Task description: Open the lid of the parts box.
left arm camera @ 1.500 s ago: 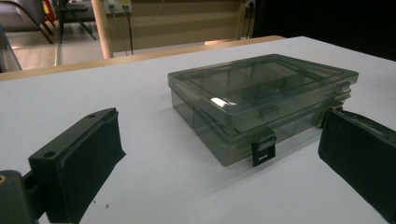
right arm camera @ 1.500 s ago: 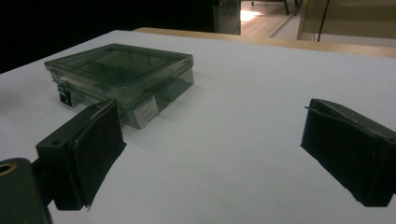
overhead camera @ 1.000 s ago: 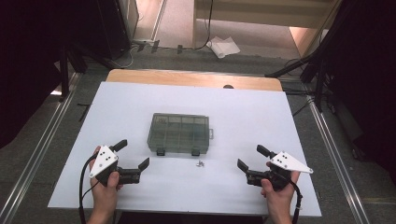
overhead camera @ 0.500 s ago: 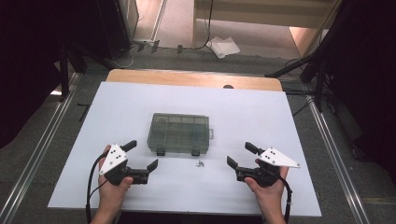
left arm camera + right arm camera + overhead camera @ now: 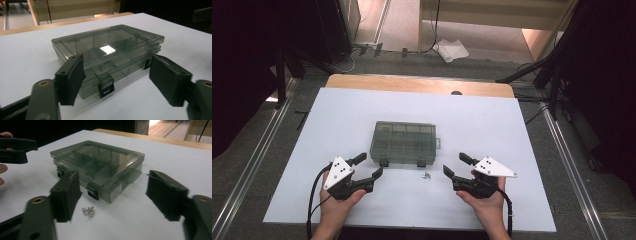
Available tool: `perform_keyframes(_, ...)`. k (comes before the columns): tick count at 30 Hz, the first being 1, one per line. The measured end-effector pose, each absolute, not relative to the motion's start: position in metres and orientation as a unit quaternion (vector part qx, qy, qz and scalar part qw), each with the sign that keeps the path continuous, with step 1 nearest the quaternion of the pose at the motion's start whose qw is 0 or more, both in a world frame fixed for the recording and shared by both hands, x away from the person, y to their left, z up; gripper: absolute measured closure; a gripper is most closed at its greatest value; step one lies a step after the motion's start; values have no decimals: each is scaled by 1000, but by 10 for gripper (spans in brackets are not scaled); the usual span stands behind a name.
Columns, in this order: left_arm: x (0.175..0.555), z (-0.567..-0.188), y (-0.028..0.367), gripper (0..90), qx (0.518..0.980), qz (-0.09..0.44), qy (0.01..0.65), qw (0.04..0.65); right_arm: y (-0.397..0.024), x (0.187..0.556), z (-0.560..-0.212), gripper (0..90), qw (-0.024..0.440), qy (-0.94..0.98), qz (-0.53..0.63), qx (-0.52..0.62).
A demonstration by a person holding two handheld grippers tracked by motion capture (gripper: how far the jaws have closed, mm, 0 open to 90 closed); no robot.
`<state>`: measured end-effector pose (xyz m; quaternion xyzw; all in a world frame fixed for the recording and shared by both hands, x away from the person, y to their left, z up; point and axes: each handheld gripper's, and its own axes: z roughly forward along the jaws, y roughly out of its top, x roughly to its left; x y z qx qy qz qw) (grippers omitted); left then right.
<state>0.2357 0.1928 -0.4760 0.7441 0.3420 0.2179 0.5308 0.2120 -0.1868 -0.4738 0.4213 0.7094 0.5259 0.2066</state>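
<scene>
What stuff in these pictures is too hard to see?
- Small metal bits: tiny in the high view, blurry in the right gripper view; their kind is unclear.
- Smoky box: the tinted lid and a glare patch in the left gripper view hide its contents.
- Label on box: too small to read.

1. The box (image 5: 403, 142) lay flat on the bench (image 5: 492, 120), about midway across it and nearer the person's edge than the far one.
2. The screws (image 5: 427, 175) lay in a small cluster on the bench just before the box's near right corner, apart from it.
3. The left hand-held gripper (image 5: 366, 165) sat left of the box's near edge, close to its left latch (image 5: 384, 162).
4. The right hand-held gripper (image 5: 457, 165) sat right of the screws, apart from the box.
5. The screws lay between the two grippers.
</scene>
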Motion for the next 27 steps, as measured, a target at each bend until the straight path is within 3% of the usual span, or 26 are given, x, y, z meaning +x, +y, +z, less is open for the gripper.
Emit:
perform_keyframes(4, 236, -476, 195, 454, 740, 215, 349, 533, -177, 214, -477, 600, 196, 725, 524, 403)
perform_keyframes(10, 240, -479, 197, 603, 746, 203, 358, 524, -166, 218, -484, 762, 172, 742, 514, 394)
perform_keyframes(12, 241, -480, 198, 698, 752, 188, 352, 524, -160, 221, -490, 860, 166, 753, 503, 390)
perform_keyframes(15, 242, -480, 198, 735, 759, 174, 345, 523, -156, 224, -493, 900, 157, 756, 499, 393)
perform_keyframes(22, 246, -482, 197, 840, 768, 165, 350, 511, -149, 236, -505, 900, 143, 764, 472, 416)
perform_keyframes(27, 249, -482, 199, 850, 772, 160, 355, 502, -147, 243, -509, 900, 144, 761, 465, 430)
